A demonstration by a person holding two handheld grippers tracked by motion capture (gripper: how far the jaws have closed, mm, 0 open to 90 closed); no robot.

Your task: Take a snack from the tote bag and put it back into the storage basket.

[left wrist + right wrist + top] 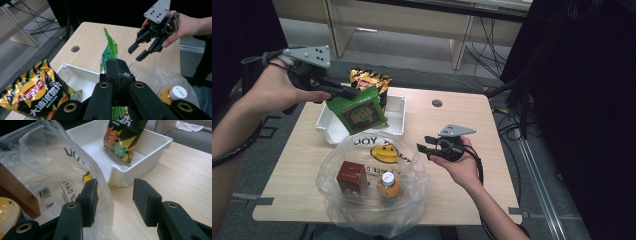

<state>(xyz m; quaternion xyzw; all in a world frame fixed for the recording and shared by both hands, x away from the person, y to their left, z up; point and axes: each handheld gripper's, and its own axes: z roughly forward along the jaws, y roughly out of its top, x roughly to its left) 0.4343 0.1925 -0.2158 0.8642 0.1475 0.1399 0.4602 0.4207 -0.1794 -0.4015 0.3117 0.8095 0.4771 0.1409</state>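
Green snack packet (360,114): pinched by its top edge in your left gripper (353,93), hanging over white bin (328,123) at far left | step: carrying to plastic bag (362,170) near you | right gripper (426,146): jaws apart, empty, beside bag | next: lower packet into bag mouth, clear of brown box (351,177) and bottle (388,185).
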